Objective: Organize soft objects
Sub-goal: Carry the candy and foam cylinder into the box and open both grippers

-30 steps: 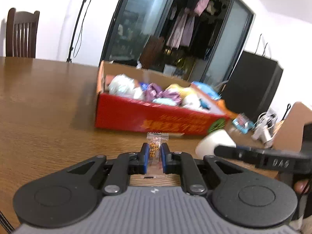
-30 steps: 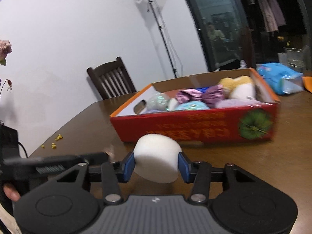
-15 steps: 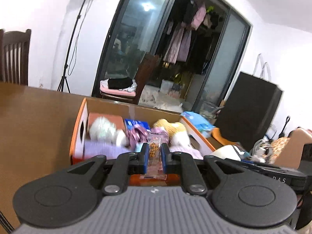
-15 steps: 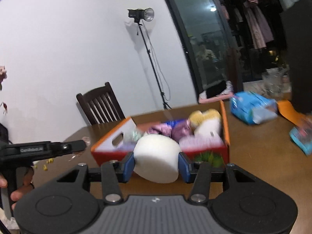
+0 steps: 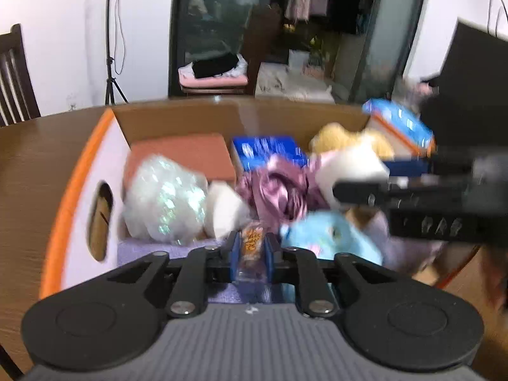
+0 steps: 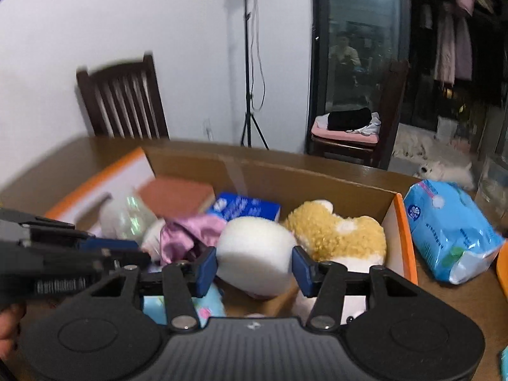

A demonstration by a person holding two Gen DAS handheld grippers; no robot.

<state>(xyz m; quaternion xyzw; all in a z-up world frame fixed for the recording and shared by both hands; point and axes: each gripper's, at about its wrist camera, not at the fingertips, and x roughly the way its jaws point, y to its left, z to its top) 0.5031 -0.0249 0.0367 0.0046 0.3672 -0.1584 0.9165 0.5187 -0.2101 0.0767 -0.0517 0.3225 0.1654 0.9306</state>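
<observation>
Box (image 5: 79, 171): orange rim, white end wall, brown cardboard inside. Table (image 5: 35, 158): brown wood grain. Left gripper (image 5: 250, 250): black body, blue pads; packet (image 5: 251, 242) clear with orange print. Right gripper (image 6: 254, 268): black, blue pads; sponge (image 6: 254, 254) plain white. Plush toy (image 6: 336, 235): yellow-tan with white patches. Cloth (image 5: 279, 190): shiny purple-pink. Bag (image 5: 165, 197): translucent white, iridescent flecks. Pack (image 6: 451, 231) outside box: light blue with white.

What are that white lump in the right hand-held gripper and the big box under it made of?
The white lump looks like soft foam or sponge: matte, rounded, no seams, held between the right hand-held gripper pads. The box looks like corrugated cardboard: plain brown inside, printed orange along the rim, with a cut-out handle hole in its end wall.
</observation>
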